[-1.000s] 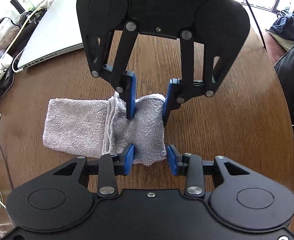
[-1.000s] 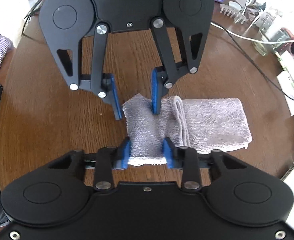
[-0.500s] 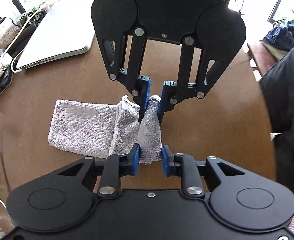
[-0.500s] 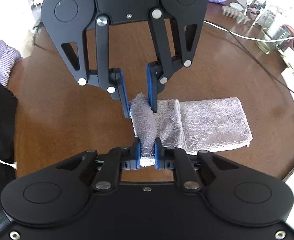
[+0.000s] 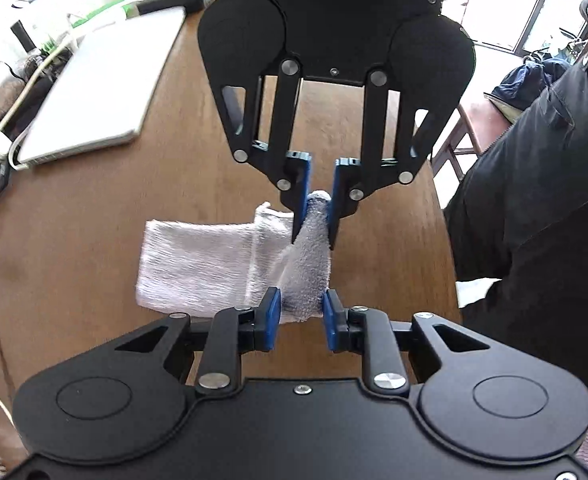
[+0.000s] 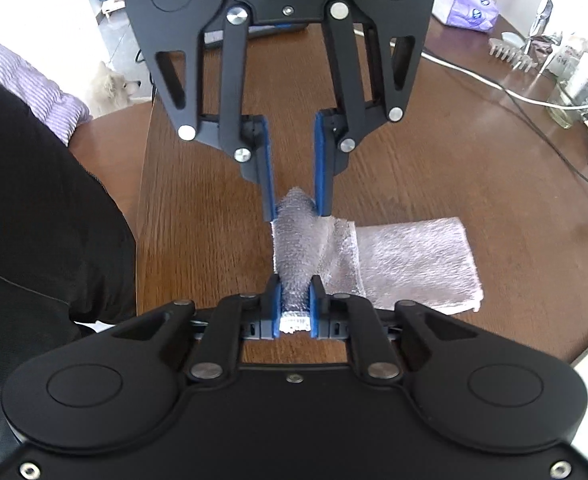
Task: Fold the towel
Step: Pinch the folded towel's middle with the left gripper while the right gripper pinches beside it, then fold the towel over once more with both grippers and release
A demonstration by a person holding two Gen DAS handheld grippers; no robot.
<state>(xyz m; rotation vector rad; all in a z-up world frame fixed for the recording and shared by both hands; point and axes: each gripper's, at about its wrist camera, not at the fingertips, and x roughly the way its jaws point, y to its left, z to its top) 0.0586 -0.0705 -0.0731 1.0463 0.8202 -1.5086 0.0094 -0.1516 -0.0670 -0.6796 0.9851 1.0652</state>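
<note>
A grey towel point(image 5: 197, 264) lies partly folded on the brown wooden table point(image 5: 93, 208); it also shows in the right wrist view point(image 6: 410, 260). My left gripper point(image 5: 300, 306) is shut on the near corner of the towel's right end. My right gripper point(image 5: 314, 216) faces it and is shut on the far corner of the same end. In the right wrist view my right gripper point(image 6: 296, 300) pinches the towel end, and my left gripper point(image 6: 296, 204) holds the opposite corner. The pinched end is bunched and lifted off the table.
A closed silver laptop point(image 5: 97, 88) lies at the far left with cables point(image 5: 33, 76) beside it. A white cable point(image 6: 494, 84), a glass jar point(image 6: 566, 100) and a purple pack point(image 6: 466, 8) sit at the table's far side. A person in black point(image 5: 542, 216) stands close by.
Both grippers closed from open onto the towel's end, then lifted it, bunching the cloth between the blue pads. Both cameras have risen from the table.
</note>
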